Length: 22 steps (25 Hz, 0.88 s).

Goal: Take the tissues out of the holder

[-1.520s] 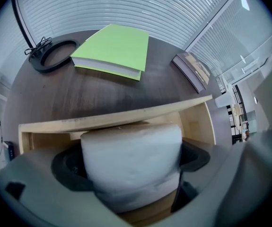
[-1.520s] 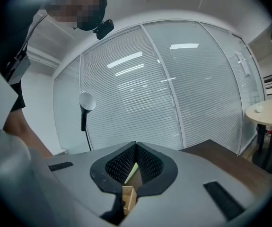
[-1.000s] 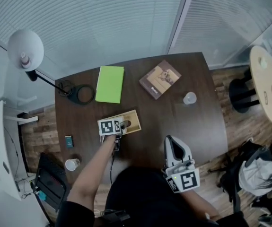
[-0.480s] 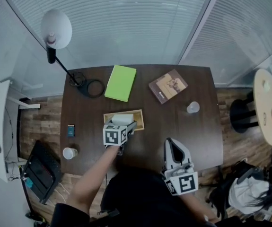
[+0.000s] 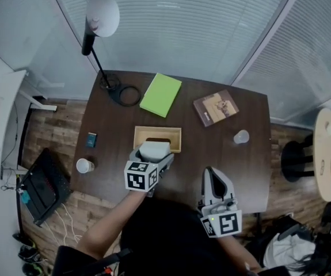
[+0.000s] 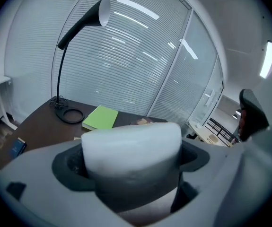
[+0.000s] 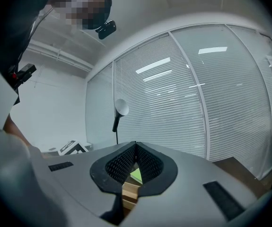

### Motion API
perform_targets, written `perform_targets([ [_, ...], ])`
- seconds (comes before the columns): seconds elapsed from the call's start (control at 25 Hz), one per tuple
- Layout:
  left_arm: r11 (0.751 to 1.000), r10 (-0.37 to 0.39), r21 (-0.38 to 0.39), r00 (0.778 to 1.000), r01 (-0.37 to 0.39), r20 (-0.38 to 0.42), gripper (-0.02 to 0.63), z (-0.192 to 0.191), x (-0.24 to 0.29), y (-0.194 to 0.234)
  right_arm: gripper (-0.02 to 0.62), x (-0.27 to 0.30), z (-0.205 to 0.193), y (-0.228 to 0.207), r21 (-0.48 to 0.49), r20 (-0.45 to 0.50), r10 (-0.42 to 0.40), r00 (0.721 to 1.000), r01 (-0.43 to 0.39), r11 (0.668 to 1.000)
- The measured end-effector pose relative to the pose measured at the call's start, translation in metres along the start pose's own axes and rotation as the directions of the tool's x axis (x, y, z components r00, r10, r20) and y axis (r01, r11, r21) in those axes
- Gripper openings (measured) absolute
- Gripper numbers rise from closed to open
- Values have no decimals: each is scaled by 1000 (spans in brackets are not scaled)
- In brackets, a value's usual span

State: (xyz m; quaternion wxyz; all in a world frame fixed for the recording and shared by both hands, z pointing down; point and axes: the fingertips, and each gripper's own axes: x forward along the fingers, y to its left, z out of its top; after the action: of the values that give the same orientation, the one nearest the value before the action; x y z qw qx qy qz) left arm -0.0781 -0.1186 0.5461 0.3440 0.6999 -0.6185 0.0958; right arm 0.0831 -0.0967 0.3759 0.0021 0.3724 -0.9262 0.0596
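A wooden tissue holder point(image 5: 157, 138) sits in the middle of the dark table point(image 5: 246, 171). My left gripper point(image 5: 152, 154) hangs just in front of the holder and above it, shut on a white pack of tissues point(image 5: 153, 150). In the left gripper view the tissue pack point(image 6: 132, 148) fills the space between the jaws. My right gripper point(image 5: 213, 181) is held over the table's near right edge, shut with nothing in it. Through its closed tips in the right gripper view a sliver of the wooden holder point(image 7: 128, 193) shows.
On the table lie a green notebook point(image 5: 161, 95), a brown book point(image 5: 215, 108), a clear cup point(image 5: 241, 137), a white paper cup point(image 5: 84, 165), a small blue box point(image 5: 91, 140) and a desk lamp's base point(image 5: 108, 85) with a coiled cord. A round side table point(image 5: 330, 163) stands at the right.
My left gripper has lifted the tissue pack up out of the holder and drawn it toward me. The head camera has shifted, so the table sits lower in view. The right gripper stays put.
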Motion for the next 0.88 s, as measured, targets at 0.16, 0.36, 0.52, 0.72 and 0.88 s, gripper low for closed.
perform_targets([
  [0.16, 999, -13, 45, 997, 10, 72, 509, 4, -28, -28, 11, -6, -6, 1, 18, 2, 16, 1000, -16, 1000],
  [0.36, 996, -28, 92, 991, 16, 131, 509, 4, -55, -49, 11, -13, -14, 10, 20, -13, 22, 1000, -22, 1000],
  [0.52, 995, -43, 94, 987, 29, 154, 511, 3, -72, -56, 11, -19, -14, 17, 21, -32, 6, 999, -6, 1000],
  [0.72, 993, 4, 115, 970, -33, 243, 509, 14, -106, -40, 11, -12, -13, 44, -11, -34, 30, 999, -30, 999],
  [0.88, 993, 44, 89, 955, -73, 294, 509, 20, -142, -15, 11, -1, -11, 78, -4, -29, 44, 999, -44, 999],
])
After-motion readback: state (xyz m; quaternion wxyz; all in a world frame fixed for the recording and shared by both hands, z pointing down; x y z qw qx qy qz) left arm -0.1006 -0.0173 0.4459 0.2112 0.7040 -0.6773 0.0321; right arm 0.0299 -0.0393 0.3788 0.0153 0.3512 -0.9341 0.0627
